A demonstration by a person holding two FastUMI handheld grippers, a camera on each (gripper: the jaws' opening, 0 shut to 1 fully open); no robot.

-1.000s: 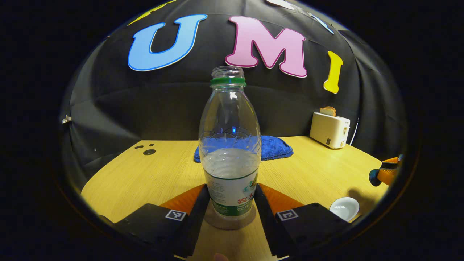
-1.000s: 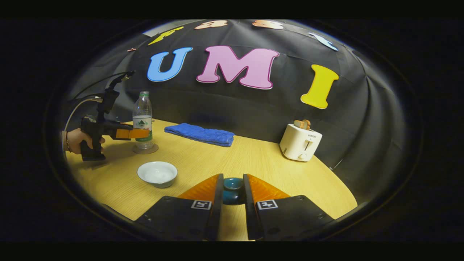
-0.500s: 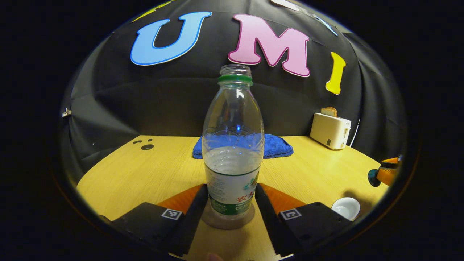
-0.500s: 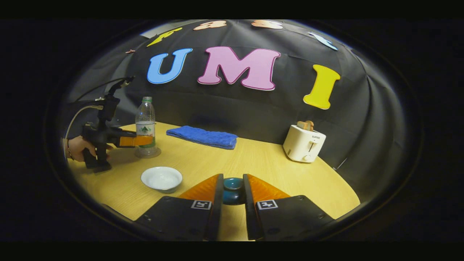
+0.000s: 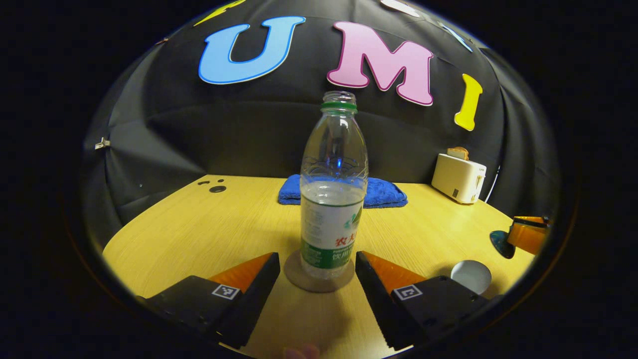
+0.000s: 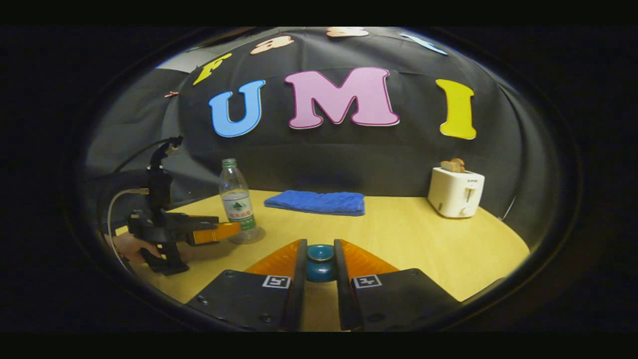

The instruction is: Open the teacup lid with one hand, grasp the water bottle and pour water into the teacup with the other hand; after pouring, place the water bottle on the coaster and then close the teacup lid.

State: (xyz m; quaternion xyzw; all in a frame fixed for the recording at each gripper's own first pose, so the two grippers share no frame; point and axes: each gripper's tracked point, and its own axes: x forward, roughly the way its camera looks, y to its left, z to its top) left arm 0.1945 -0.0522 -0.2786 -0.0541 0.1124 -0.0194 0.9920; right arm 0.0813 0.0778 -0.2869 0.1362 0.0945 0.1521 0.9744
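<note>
The clear water bottle (image 5: 333,199), uncapped and partly full, stands upright on the round brown coaster (image 5: 299,276). My left gripper (image 5: 316,260) is open, its fingers drawn back on either side of the bottle's base and clear of it. The white teacup (image 5: 471,275) sits uncovered at the lower right. My right gripper (image 6: 320,252) is shut on the dark teal teacup lid (image 6: 320,262), held above the table. In the right gripper view the bottle (image 6: 238,209) and the left gripper (image 6: 232,231) are at the left, with a hand (image 6: 130,247) holding that gripper.
A folded blue towel (image 5: 379,192) lies behind the bottle near the wall. A white toaster (image 6: 454,192) with toast stands at the back right. The wooden table (image 5: 199,224) has small dark holes (image 5: 217,188) at its far left.
My left gripper has opened, let go of the bottle and backed away, leaving it on the coaster. The right gripper has turned with the lid; the teacup has left its view.
</note>
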